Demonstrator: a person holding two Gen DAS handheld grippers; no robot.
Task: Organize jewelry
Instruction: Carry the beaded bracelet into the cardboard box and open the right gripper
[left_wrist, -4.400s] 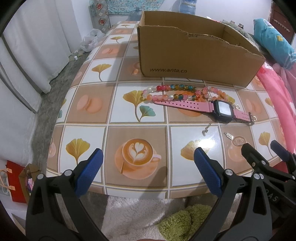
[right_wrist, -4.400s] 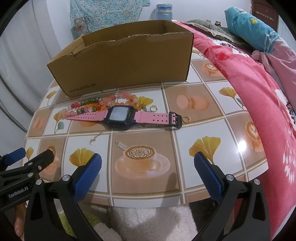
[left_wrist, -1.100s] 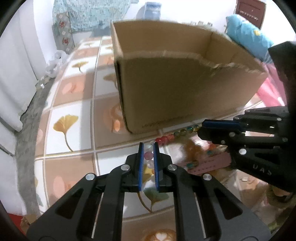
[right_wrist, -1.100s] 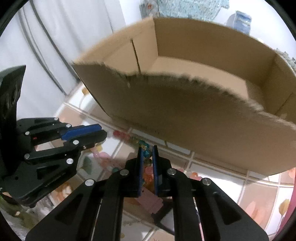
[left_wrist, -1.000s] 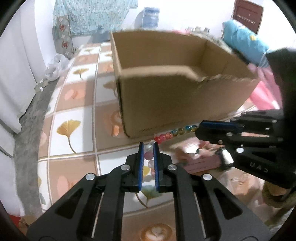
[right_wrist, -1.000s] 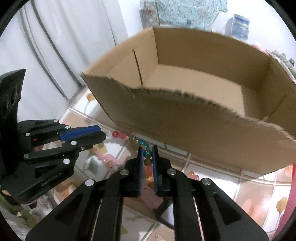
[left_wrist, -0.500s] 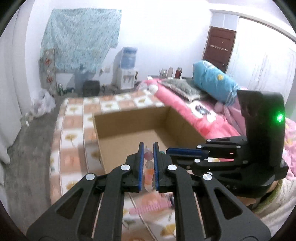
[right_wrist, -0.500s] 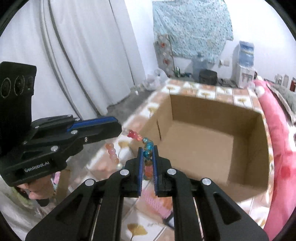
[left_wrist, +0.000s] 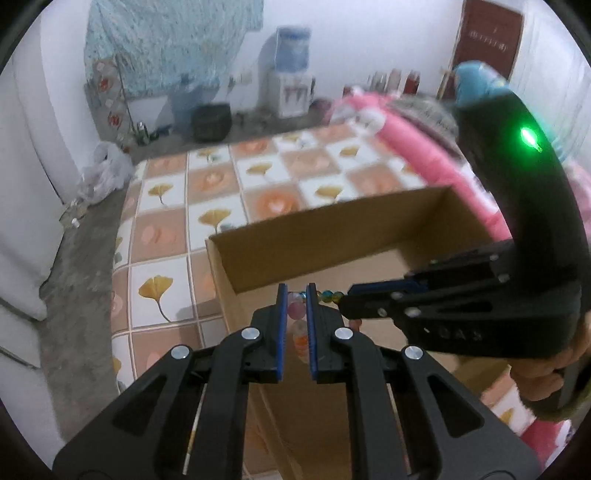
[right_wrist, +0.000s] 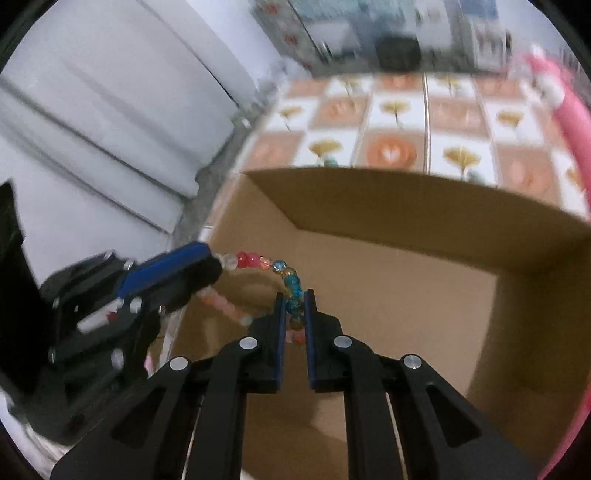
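Above the open cardboard box (right_wrist: 388, 295), the beaded bracelet (right_wrist: 284, 280) hangs stretched between both tools, clear of the box floor. The right gripper (right_wrist: 294, 314) is clamped on its blue and amber beads; the left gripper (left_wrist: 294, 306) is pinched on its pale pink beads, with more beads dangling below the pads. In the left wrist view the right gripper (left_wrist: 345, 297) comes in from the side just beside the left one, a short run of green and amber beads bridging the two.

Both tools sit over the box's near-left corner, close to its left wall. Judging by this, the step in hand is lowering the bracelet into the box. To do it well, carry both hands further inside the walls, bring them down together so the strand does not tauten or snag the torn cardboard edge, and let go only when the hanging loop rests on the box floor. Releasing one side first risks the strand swinging out over the wall onto the tiled tablecloth (left_wrist: 207, 192) beyond the box.
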